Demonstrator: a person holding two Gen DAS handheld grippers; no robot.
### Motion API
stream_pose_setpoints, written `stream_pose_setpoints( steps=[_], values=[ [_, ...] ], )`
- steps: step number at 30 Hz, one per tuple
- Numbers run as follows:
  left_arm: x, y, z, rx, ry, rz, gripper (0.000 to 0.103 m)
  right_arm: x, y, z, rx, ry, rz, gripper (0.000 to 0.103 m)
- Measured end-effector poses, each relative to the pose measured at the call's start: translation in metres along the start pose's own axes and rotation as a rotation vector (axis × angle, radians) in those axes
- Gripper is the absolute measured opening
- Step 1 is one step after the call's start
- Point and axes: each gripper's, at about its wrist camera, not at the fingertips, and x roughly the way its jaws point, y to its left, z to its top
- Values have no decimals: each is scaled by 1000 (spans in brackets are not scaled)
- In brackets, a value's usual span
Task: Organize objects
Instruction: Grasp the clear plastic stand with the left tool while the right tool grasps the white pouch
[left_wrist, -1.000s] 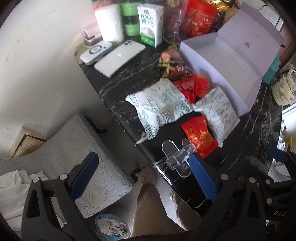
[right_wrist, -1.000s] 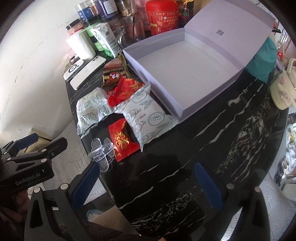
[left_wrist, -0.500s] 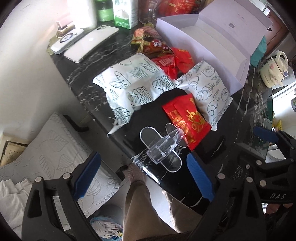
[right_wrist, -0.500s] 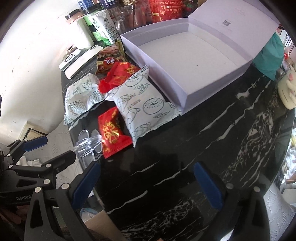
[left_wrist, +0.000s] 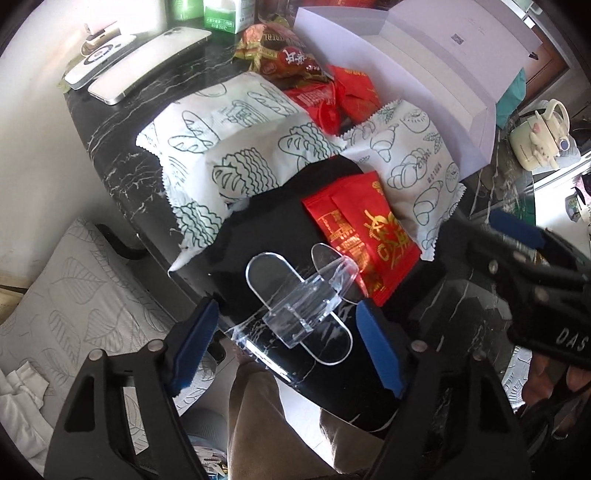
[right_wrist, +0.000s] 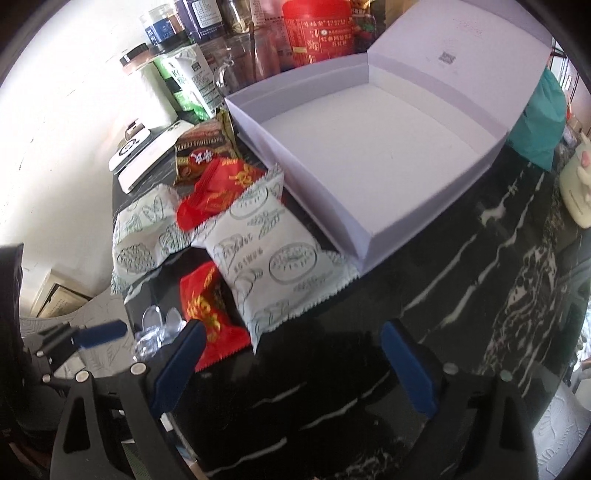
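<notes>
An open white box (right_wrist: 369, 155) lies empty on the black marble table (right_wrist: 461, 295). Beside it lie two white bread packets (left_wrist: 236, 155) (right_wrist: 273, 258), red snack packets (left_wrist: 362, 236) (right_wrist: 218, 184) and a brown packet (left_wrist: 280, 59). A clear acrylic stand (left_wrist: 299, 299) sits at the table's near edge. My left gripper (left_wrist: 288, 343) is open, its blue pads on either side of the stand, just above it. My right gripper (right_wrist: 295, 362) is open and empty, close over the table before the nearer bread packet and red packet (right_wrist: 210, 314).
A white phone (left_wrist: 147, 62), a charger, a milk carton (right_wrist: 188, 81), a paper roll, jars and a red tin (right_wrist: 317, 29) crowd the table's far end. A cream kettle (left_wrist: 539, 140) stands at right. A grey cushioned chair (left_wrist: 85, 295) is below the table edge.
Both grippers have moved forward and down toward the table. The left one has closed in over the clear stand; the right one has neared the bread packet.
</notes>
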Motion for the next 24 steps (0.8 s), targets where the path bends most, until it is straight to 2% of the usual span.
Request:
stream_pose_setpoints(
  steps=[5, 12, 20, 24],
  values=[
    [-2, 4, 2, 1, -21, 11, 70, -5, 10, 8, -83, -71, -39, 96],
    [-2, 13, 8, -2, -45, 44, 66, -6, 25, 22, -208, -128, -69, 96],
    [-2, 17, 10, 15, -77, 72, 59, 2, 36, 35, -321, -147, -94, 93],
    [-4, 19, 13, 28, -86, 59, 47, 16, 34, 42, -327, -119, -90, 93]
  ],
)
